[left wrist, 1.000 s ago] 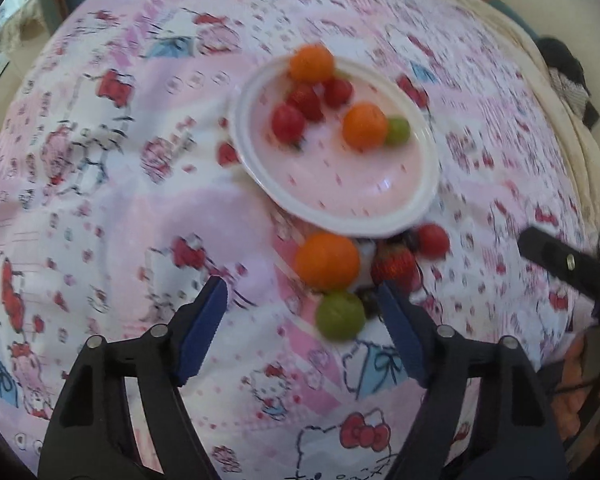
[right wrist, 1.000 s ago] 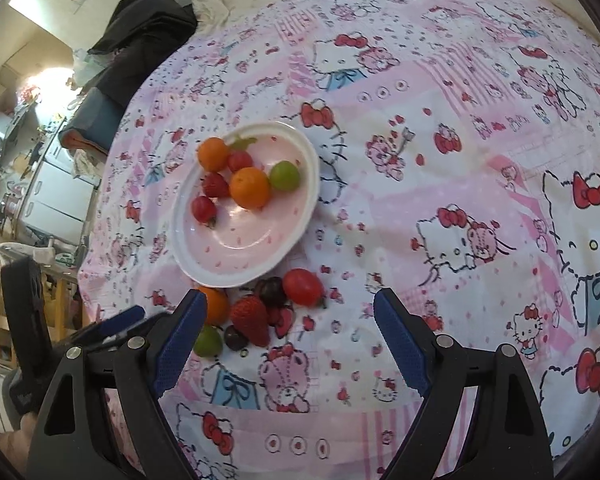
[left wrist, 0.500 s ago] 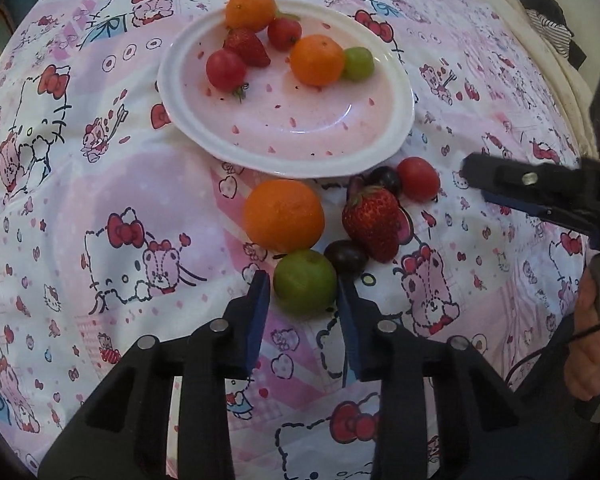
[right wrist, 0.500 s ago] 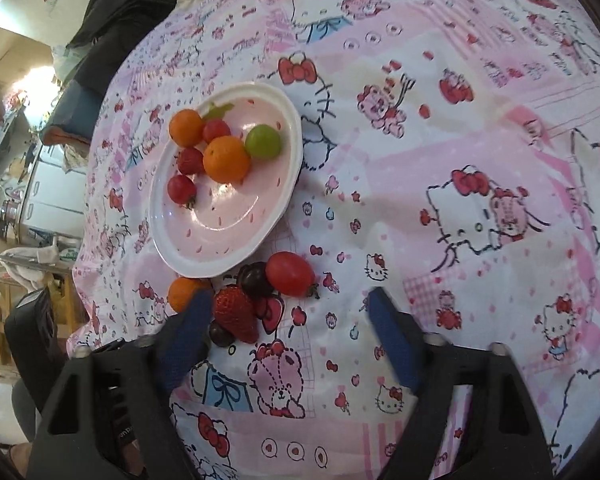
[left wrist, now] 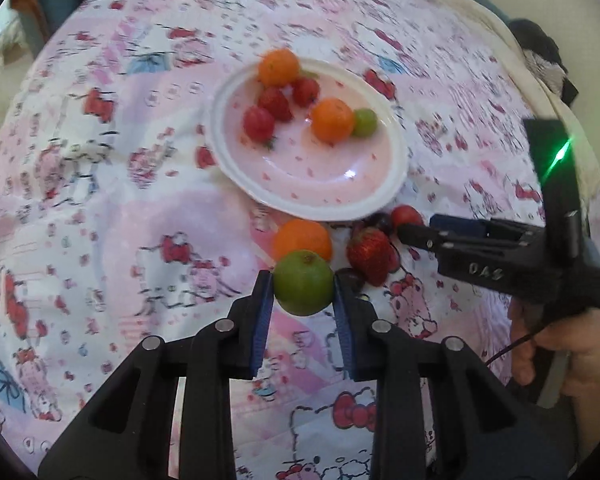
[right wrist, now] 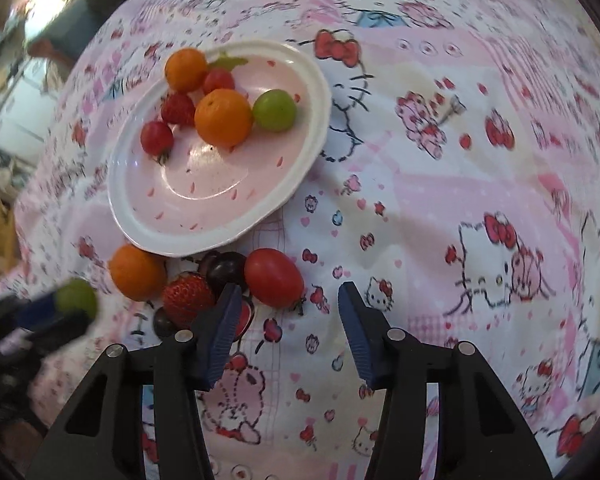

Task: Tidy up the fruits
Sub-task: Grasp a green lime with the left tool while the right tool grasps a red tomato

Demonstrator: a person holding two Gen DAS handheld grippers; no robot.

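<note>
Left gripper (left wrist: 303, 295): I had it clamped on the green fruit (left wrist: 303, 288), lower centre, bound for the plate (left wrist: 396, 184), I judged.
Right gripper (right wrist: 284, 308): my jaws were closing beside the red tomato (right wrist: 274, 277), not yet pinching it.
Plate count: two oranges, three red fruits, one green.
Cloth count: one orange (right wrist: 137, 272), one strawberry (right wrist: 188, 298), two dark fruits.

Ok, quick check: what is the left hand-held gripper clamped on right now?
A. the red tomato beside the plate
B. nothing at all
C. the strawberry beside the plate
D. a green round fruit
D: in the left wrist view the left hand-held gripper has both blue pads pressed against the green round fruit, while the strawberry and the red tomato lie on the cloth beside the plate.
</note>
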